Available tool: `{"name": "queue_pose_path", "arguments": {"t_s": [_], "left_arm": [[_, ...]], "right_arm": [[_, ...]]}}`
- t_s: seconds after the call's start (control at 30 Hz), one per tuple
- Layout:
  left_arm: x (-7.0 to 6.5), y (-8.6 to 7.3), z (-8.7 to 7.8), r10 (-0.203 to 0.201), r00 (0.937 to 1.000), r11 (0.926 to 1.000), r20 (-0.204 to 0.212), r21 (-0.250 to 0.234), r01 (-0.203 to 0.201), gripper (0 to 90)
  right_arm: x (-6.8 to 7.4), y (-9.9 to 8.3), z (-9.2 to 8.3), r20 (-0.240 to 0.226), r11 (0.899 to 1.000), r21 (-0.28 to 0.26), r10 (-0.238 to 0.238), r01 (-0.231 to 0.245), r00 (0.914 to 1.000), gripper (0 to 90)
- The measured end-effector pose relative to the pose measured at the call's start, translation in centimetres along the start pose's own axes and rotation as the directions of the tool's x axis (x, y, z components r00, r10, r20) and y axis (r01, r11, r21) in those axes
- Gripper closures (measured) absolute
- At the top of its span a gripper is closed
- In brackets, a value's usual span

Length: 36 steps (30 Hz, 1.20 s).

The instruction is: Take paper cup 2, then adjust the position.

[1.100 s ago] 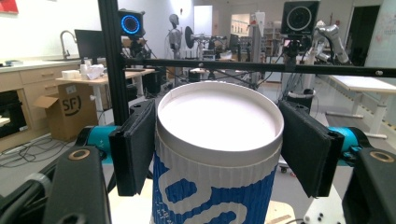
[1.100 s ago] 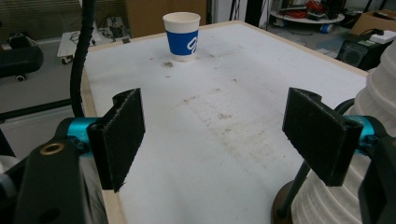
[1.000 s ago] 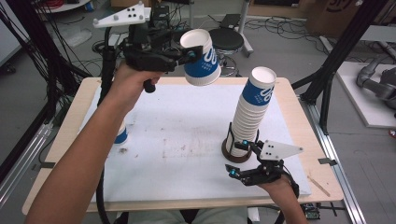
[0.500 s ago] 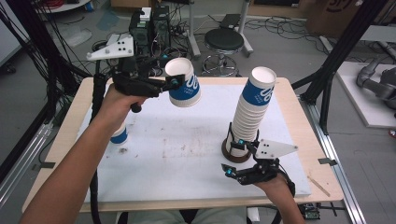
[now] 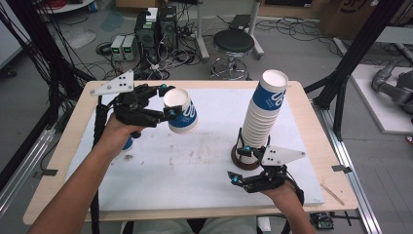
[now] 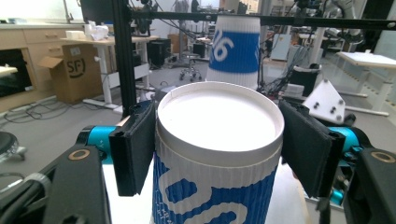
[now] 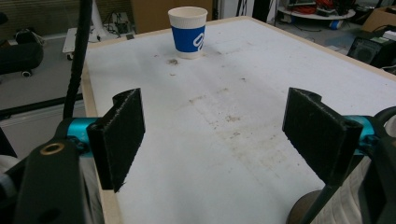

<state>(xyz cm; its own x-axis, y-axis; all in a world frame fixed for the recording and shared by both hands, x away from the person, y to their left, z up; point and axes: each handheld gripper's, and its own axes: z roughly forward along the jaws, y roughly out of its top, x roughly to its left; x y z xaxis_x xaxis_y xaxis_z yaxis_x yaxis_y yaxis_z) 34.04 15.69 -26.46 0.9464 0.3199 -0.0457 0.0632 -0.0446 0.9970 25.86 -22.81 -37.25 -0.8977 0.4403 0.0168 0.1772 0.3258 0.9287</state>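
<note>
We set a fresh cup down beside the first

Nearest us, our right gripper (image 5: 246, 181) waits with jaws spread by the cup stack (image 5: 262, 117); our left gripper (image 5: 165, 101) clamps the paper cup (image 5: 182, 116), tilted above the white mat (image 5: 204, 165) — we should level it, lower gently beside the standing cup (image 7: 188, 31), then release

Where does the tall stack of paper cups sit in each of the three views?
High view: stack of cups stands right of centre, beyond the right gripper.
Left gripper view: top centre, behind the held cup.
Right gripper view: ribbed wall at the bottom right corner.
Shared landmark: the white mat.
</note>
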Motion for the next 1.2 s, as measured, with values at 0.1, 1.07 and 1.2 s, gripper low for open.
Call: {"name": "queue_pose_path", "arguments": {"t_s": [0.1, 1.07, 1.2], "left_arm": [[-0.1, -1.5, -0.5, -0.012, 0.9999, 0.9999, -0.004, 0.011, 0.012, 30.7], [-0.9, -7.1, -2.8, -0.039, 0.9988, 0.9991, -0.028, 0.014, 0.04, 30.7], [-1.1, -7.6, -2.8, -0.046, 0.9986, 0.9988, -0.027, 0.012, 0.047, 30.7]], "right_arm": [[0.0, 0.0, 0.2, -0.001, 1.0, 0.003, 0.0, 0.0, 1.0, 21.6], [0.0, 0.6, 1.7, -0.01, 1.0, -0.005, -0.006, 0.006, 0.9999, 21.5], [0.0, 0.7, 2.0, -0.011, 1.0, -0.005, -0.01, 0.01, 0.9999, 20.8]]}}
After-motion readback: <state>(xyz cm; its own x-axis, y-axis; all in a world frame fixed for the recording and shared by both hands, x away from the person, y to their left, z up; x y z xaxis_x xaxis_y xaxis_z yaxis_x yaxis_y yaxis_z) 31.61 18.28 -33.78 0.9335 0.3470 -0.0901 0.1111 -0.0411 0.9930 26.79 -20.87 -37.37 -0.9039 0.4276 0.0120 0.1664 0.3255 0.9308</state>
